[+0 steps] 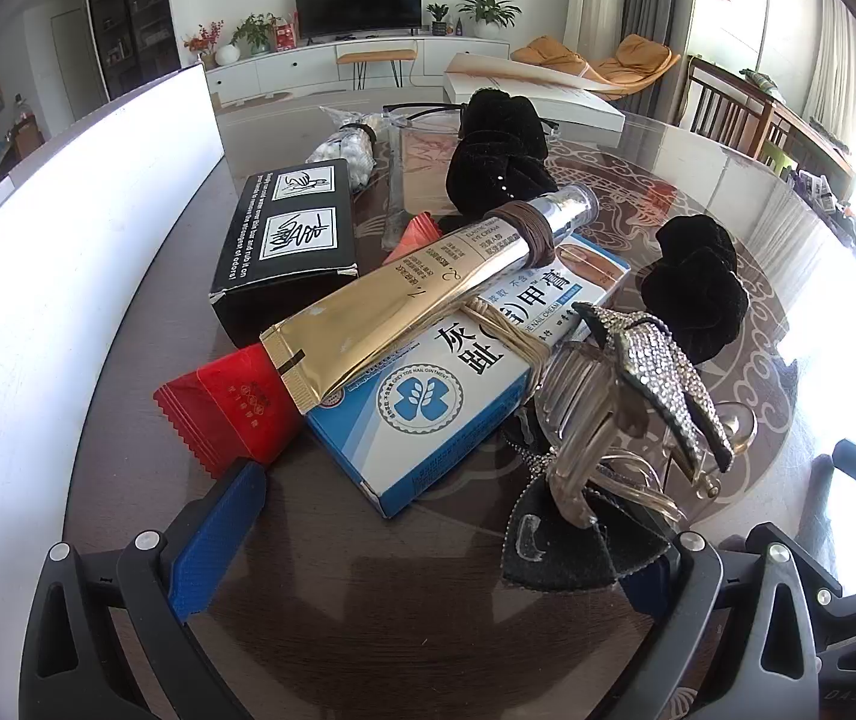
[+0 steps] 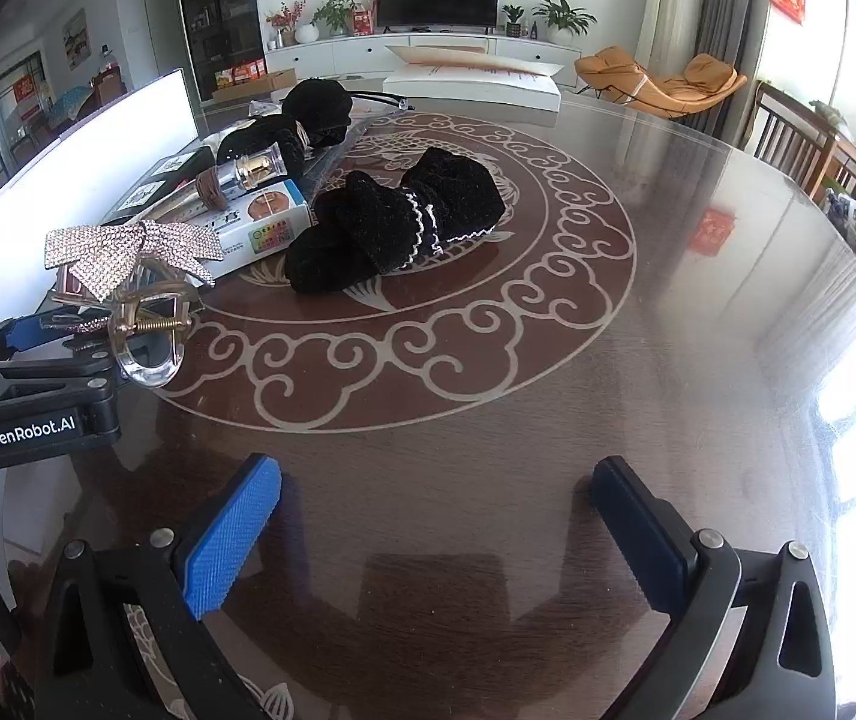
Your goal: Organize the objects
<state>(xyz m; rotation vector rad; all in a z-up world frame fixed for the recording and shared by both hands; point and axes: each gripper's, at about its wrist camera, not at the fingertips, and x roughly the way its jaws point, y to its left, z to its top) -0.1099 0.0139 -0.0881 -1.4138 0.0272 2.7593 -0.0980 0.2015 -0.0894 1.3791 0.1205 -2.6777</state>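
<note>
My left gripper [image 1: 428, 540] is open; its right finger is mostly hidden behind a rhinestone bow hair claw [image 1: 643, 384] that stands just ahead of it. The claw also shows at the left of the right wrist view [image 2: 134, 252], beside the left gripper [image 2: 32, 360]. A gold cream tube [image 1: 428, 282] lies across a blue-and-white ointment box [image 1: 463, 372]. A red sachet [image 1: 230, 408] and a black box [image 1: 290, 240] lie left of them. A black velvet scrunchie [image 2: 398, 216] lies in the table's middle. My right gripper [image 2: 433, 528] is open and empty above bare table.
A second black scrunchie [image 1: 499, 150], a bag of cotton balls [image 1: 344, 144] and a clear pouch [image 1: 416, 174] lie farther back. A white board [image 1: 68, 252] stands along the left. A white box [image 2: 475, 81] sits at the far edge of the patterned glass table [image 2: 637, 330].
</note>
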